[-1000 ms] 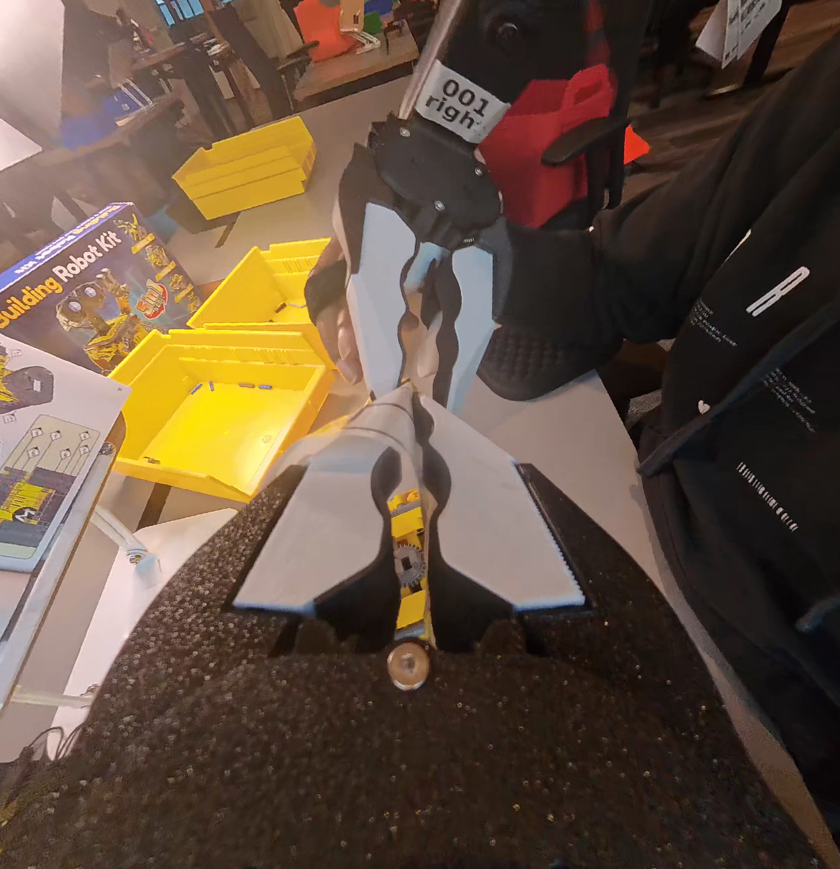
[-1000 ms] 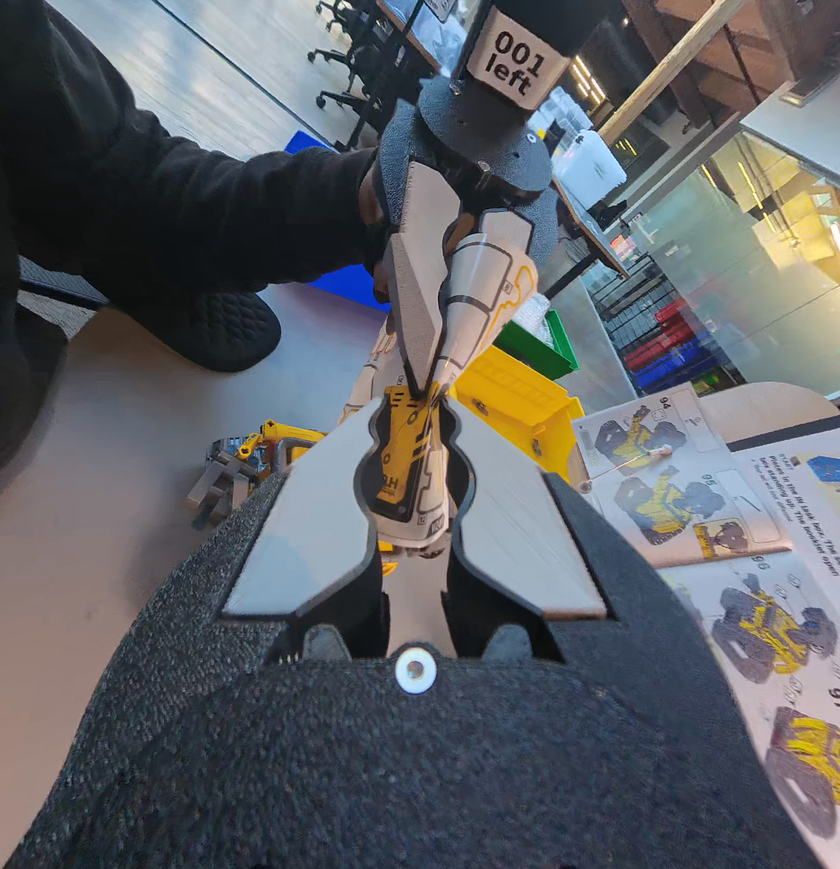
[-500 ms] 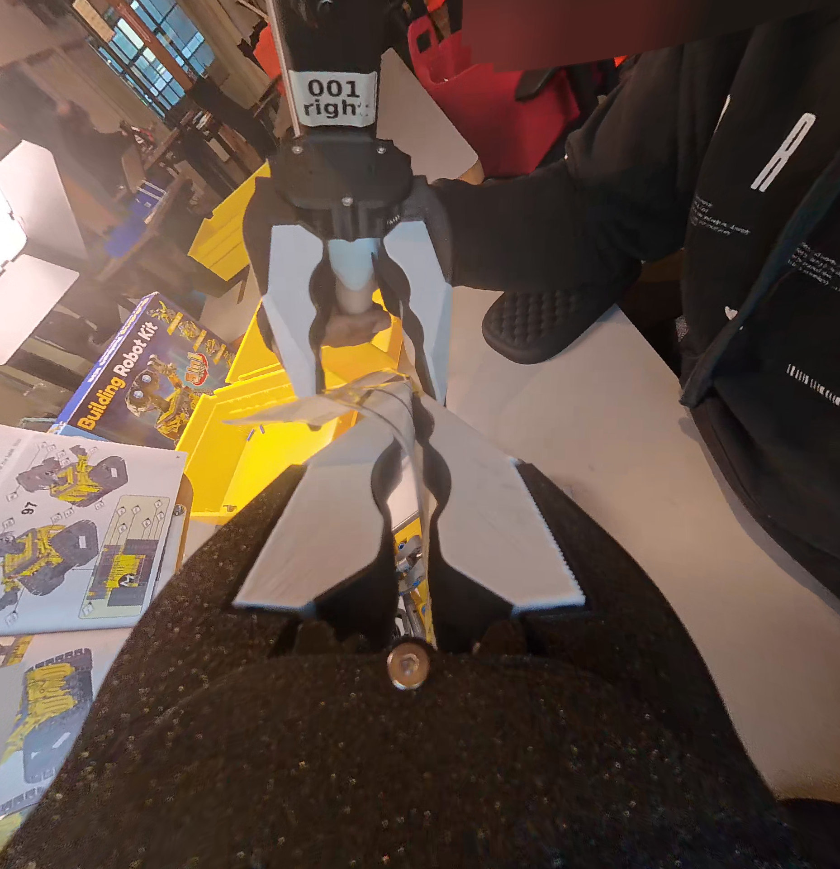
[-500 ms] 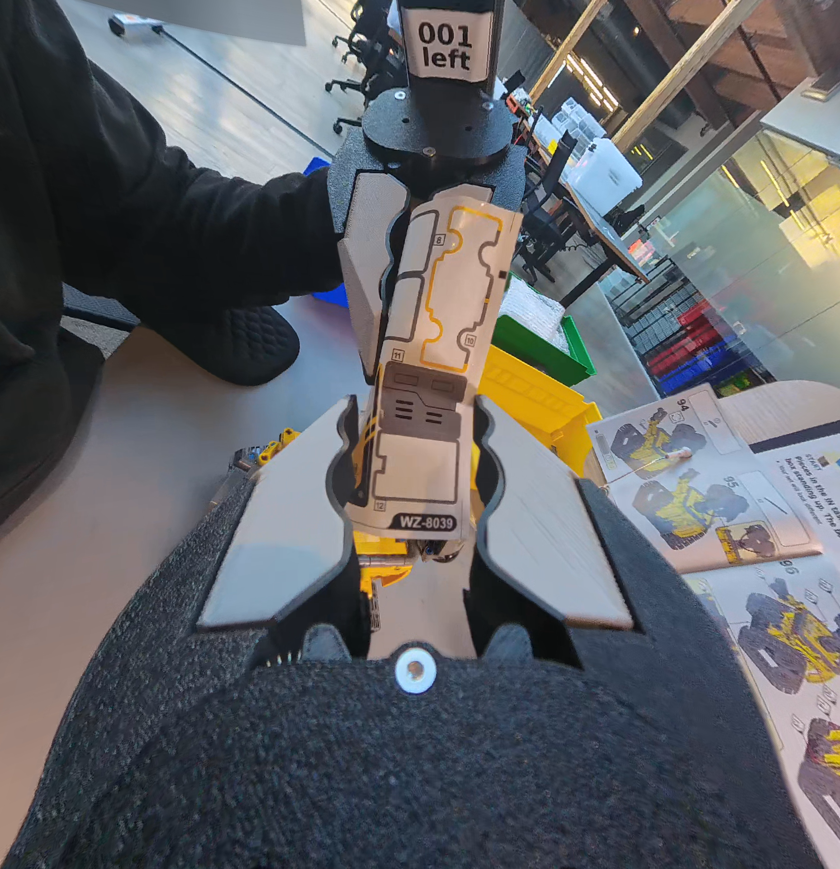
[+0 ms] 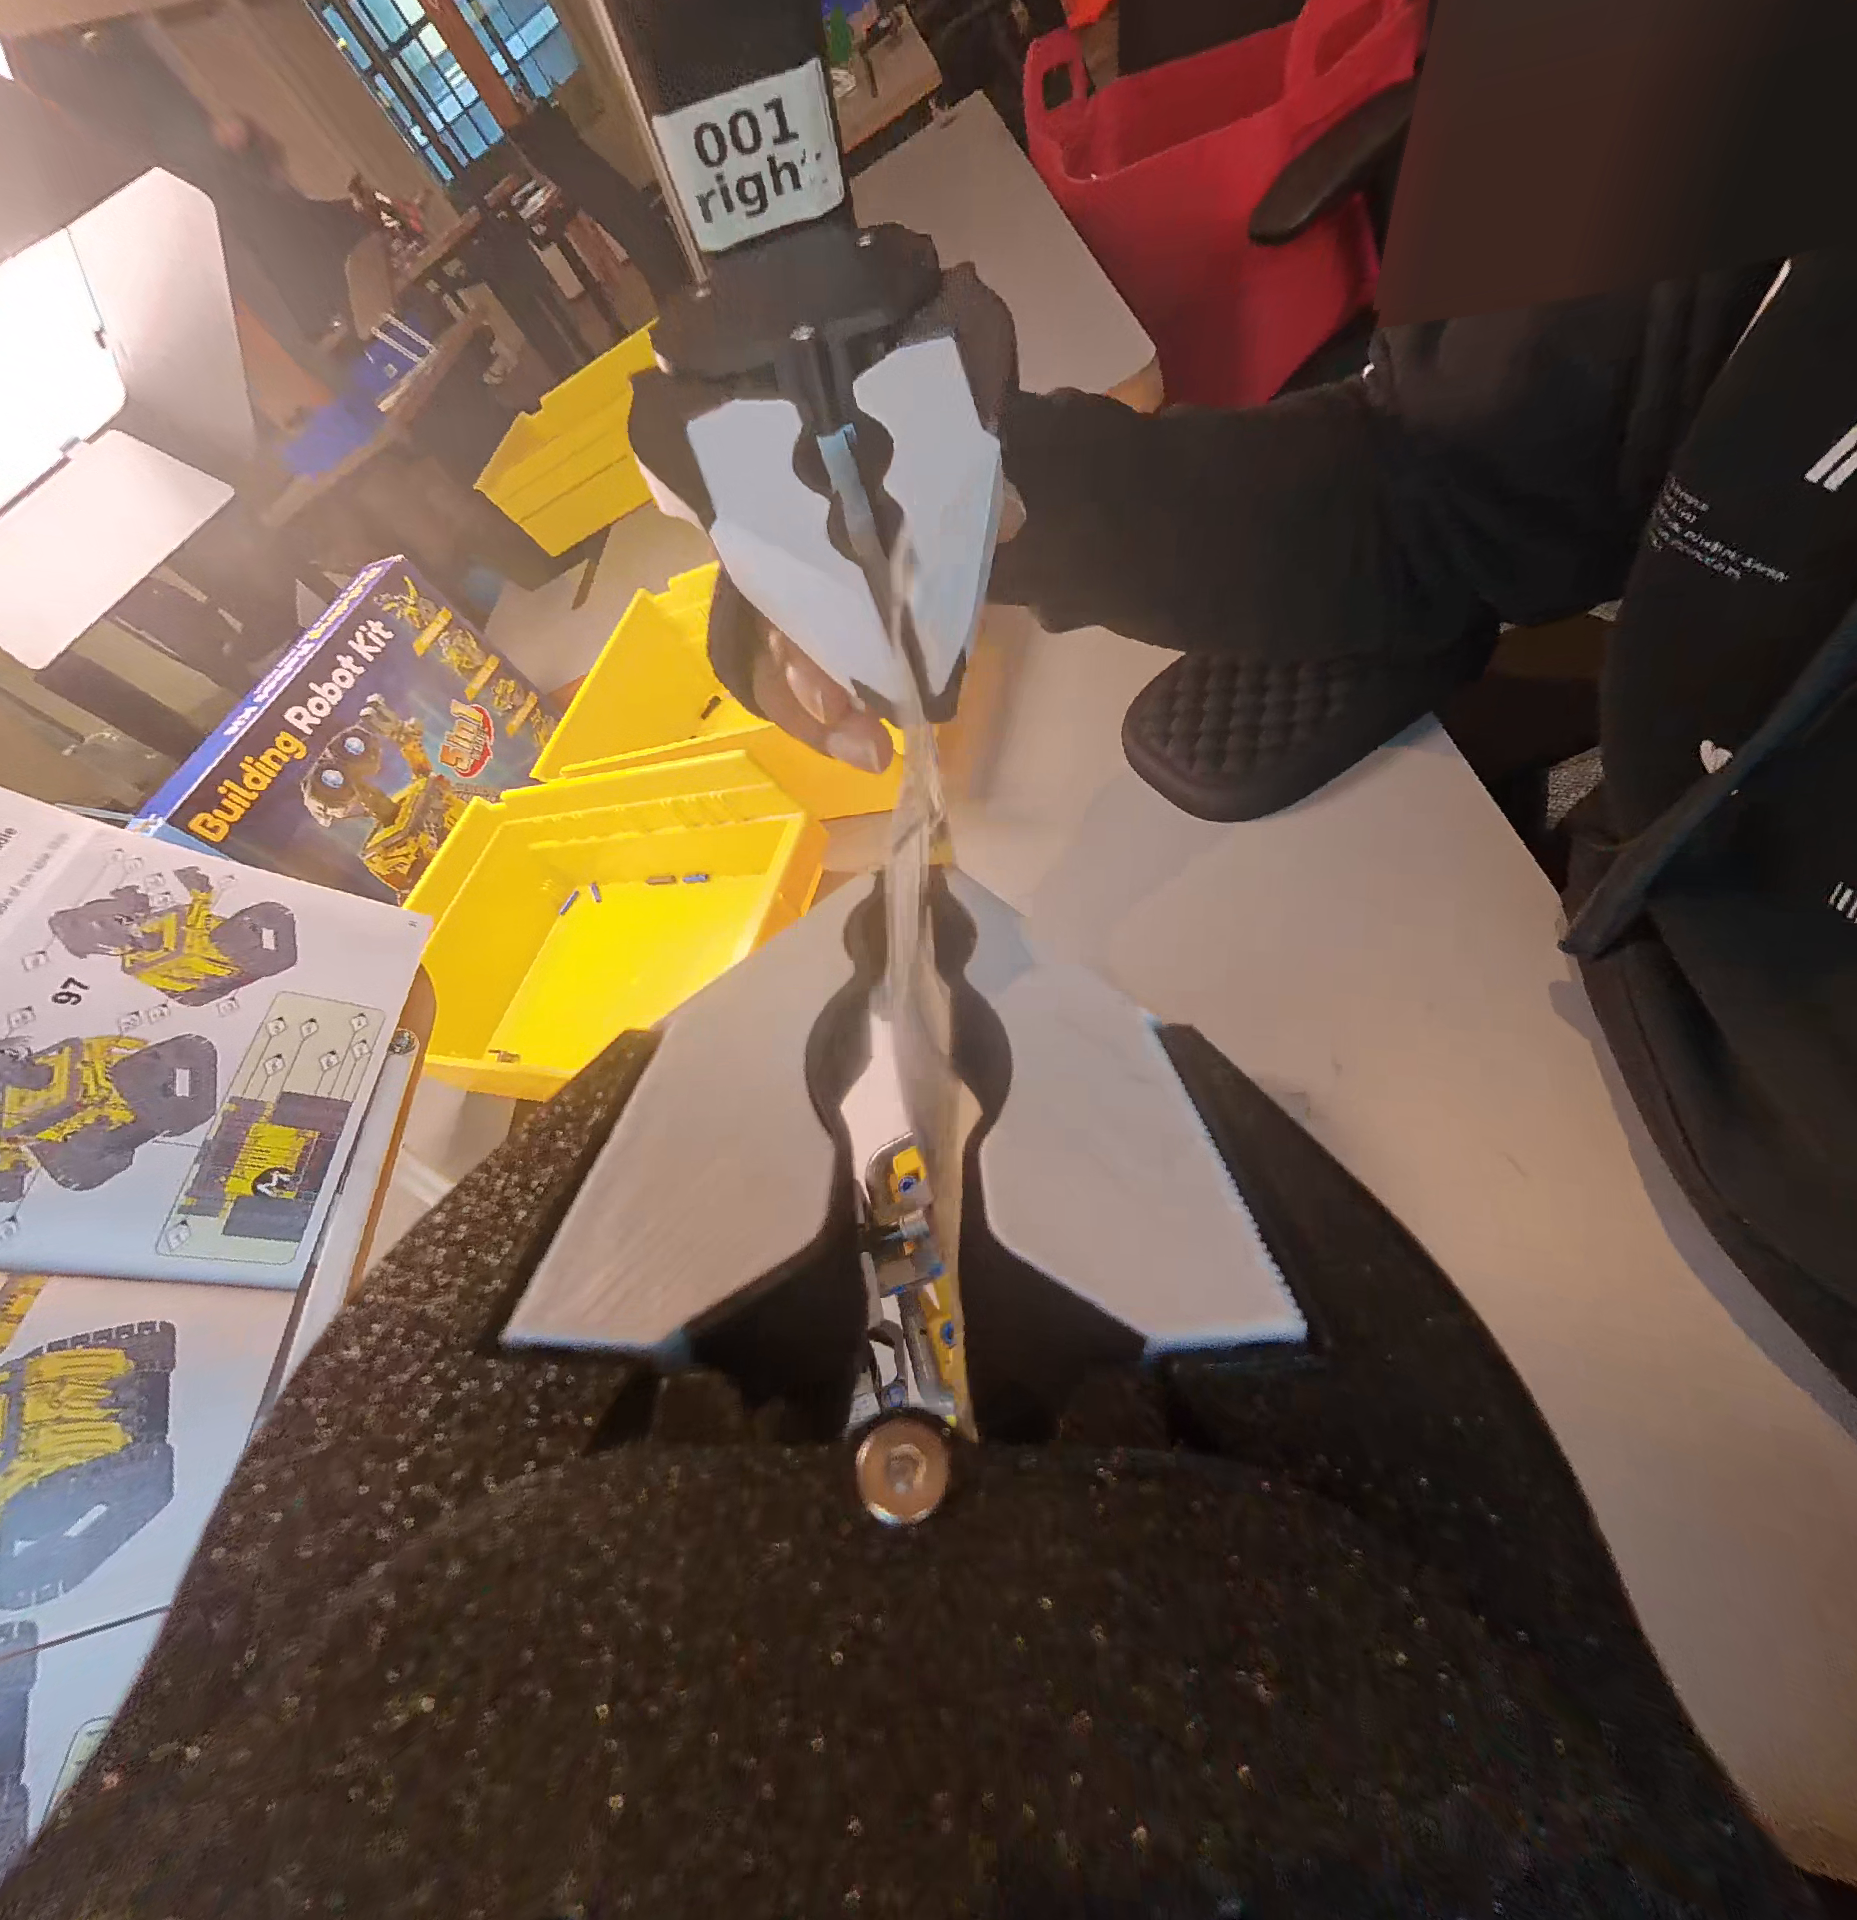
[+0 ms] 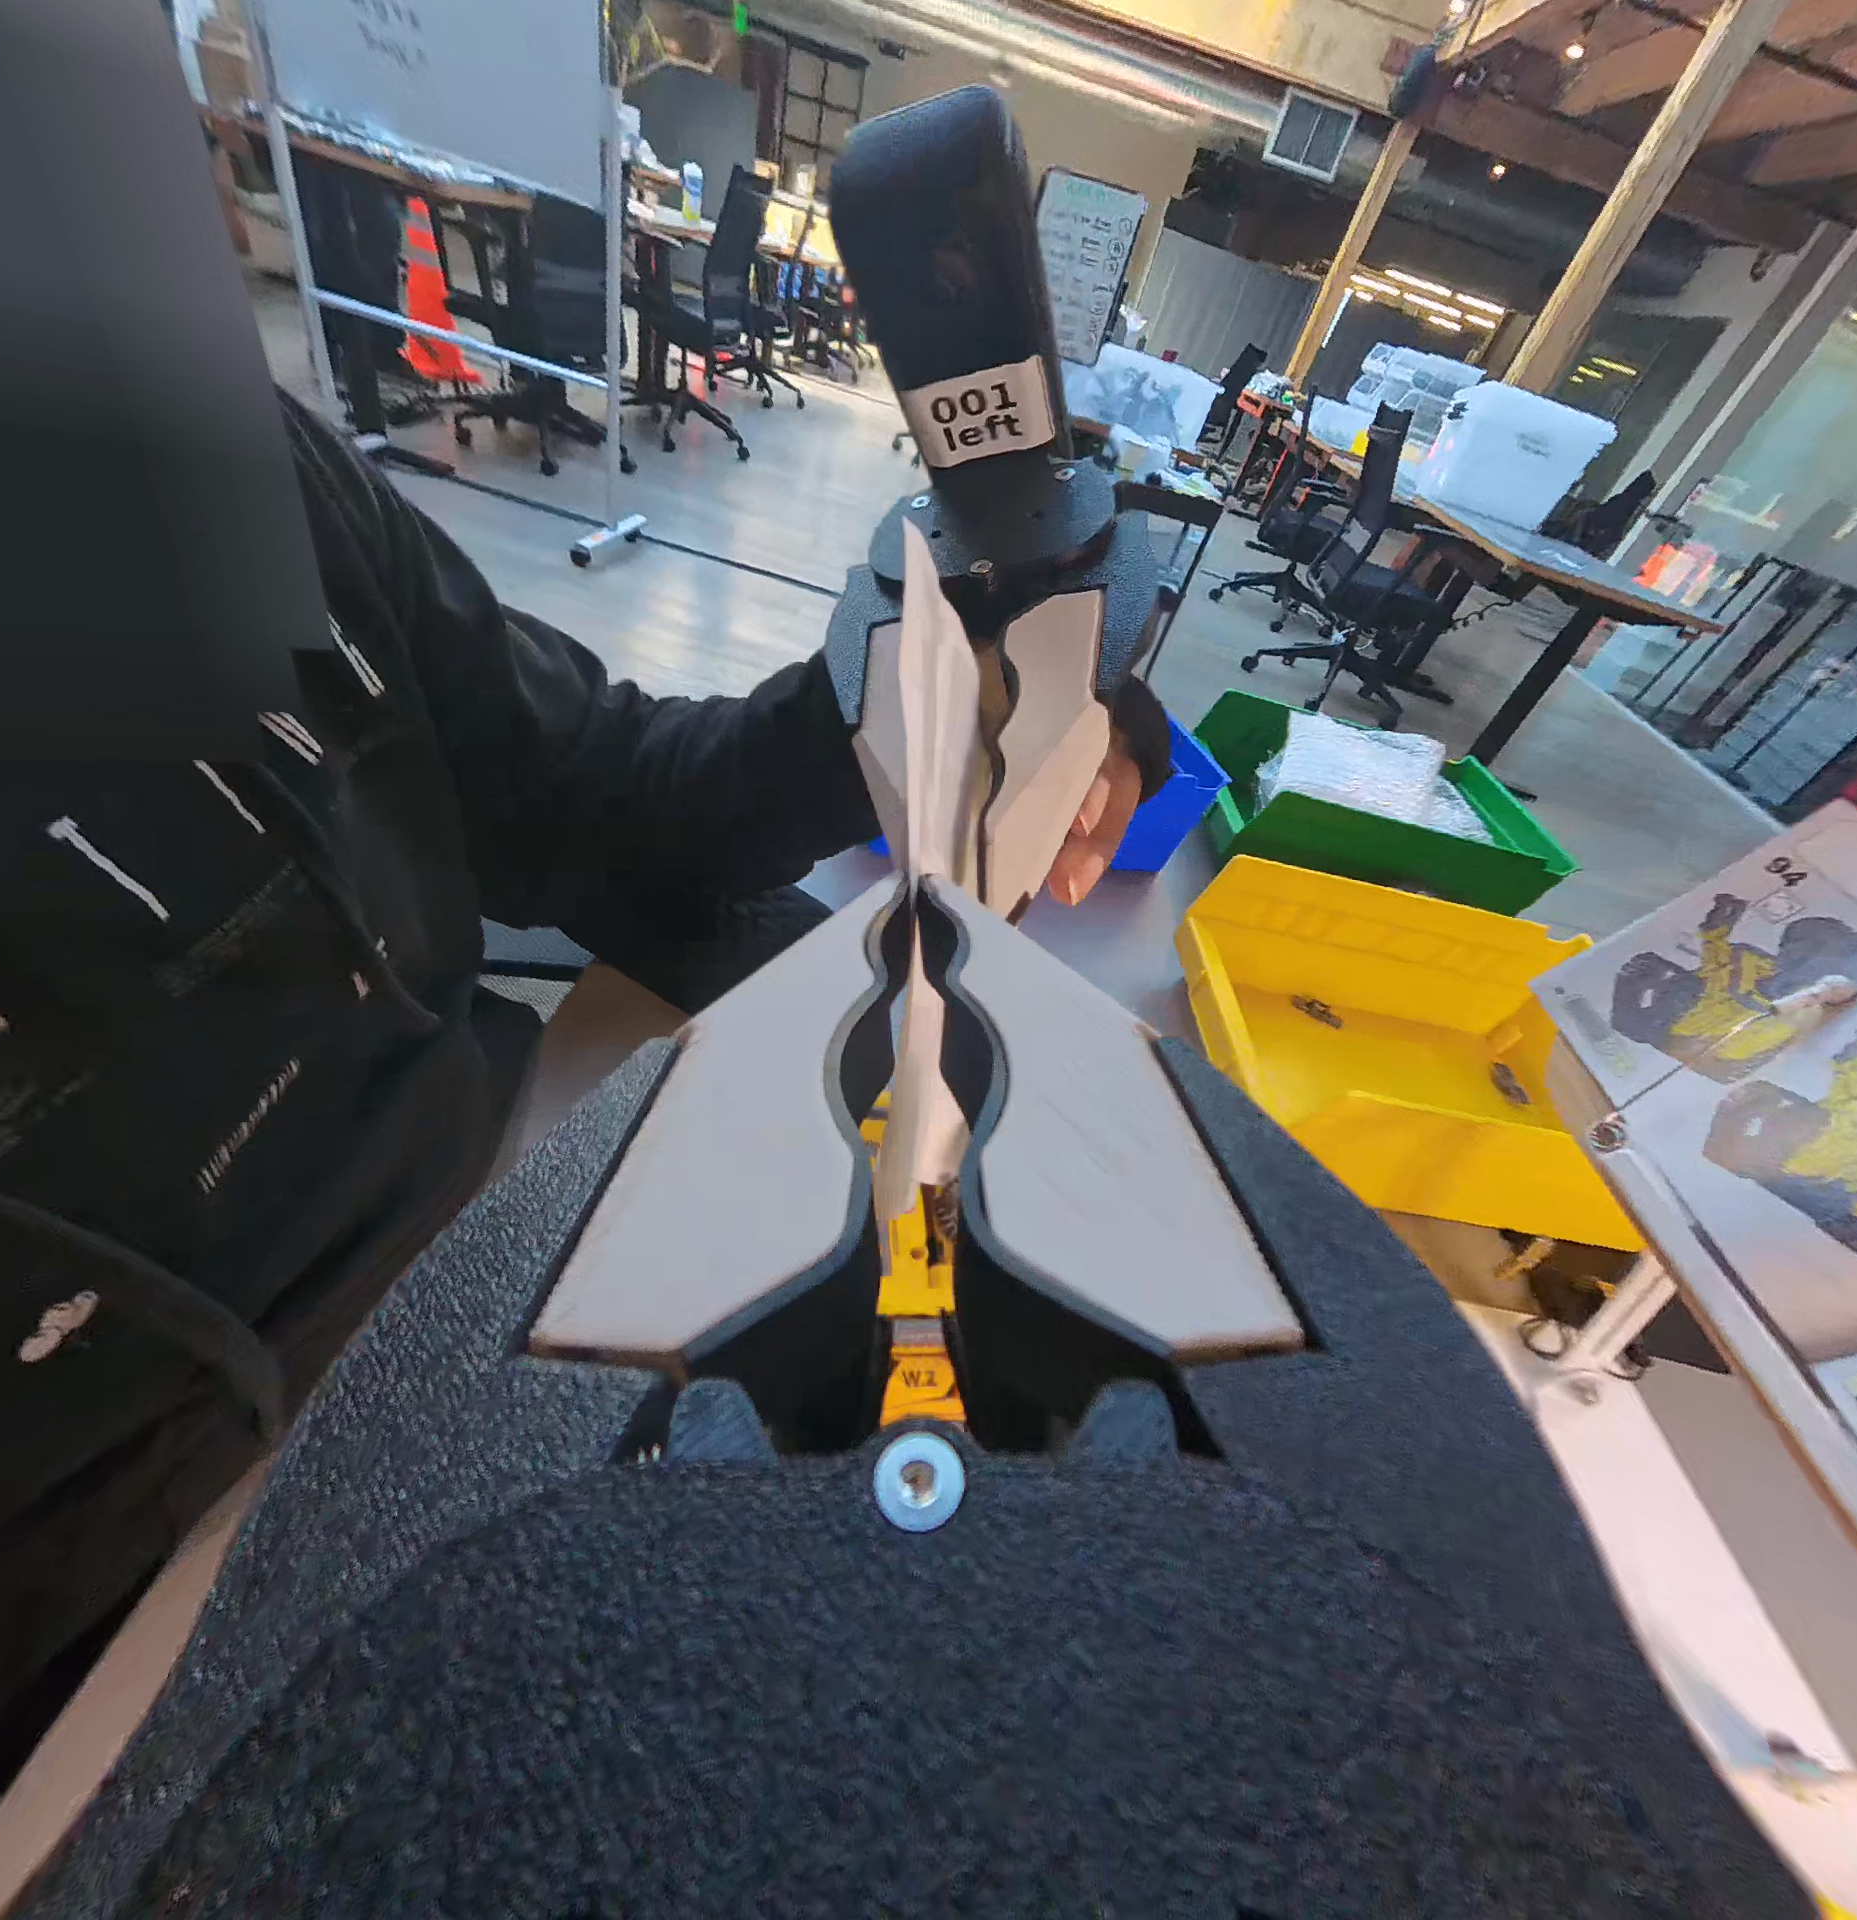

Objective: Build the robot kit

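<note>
Both grippers now pinch one thing: a thin white paper sheet with printed outlines [image 6: 929, 727], held edge-on in mid-frame, above the pale grey counter [image 5: 1319, 987].

Left gripper [image 5: 908, 894]: fingers together, clamped on the sheet's near end, same as 0.5 s ago.

Right gripper [image 6: 916, 883]: fingers were apart around the sheet 0.5 s ago, now shut onto it. The sheet faced the right wrist view flat then; now it shows only a creased edge. So it's a two-ended hold, sheet stretched between the tips, which nearly meet.

Below the fingers, bottom centre: a yellow and grey brick-built toy model [image 6: 913, 1299] on the counter, mostly hidden, not touched.

Around:
- yellow plastic open bins [image 5: 612, 935], left of centre
- blue cardboard kit box [image 5: 352, 727], behind the bins
- white instruction booklet [image 5: 176, 1039], at left edge
- green plastic bin [image 6: 1371, 831], upper right in right wrist view
</note>
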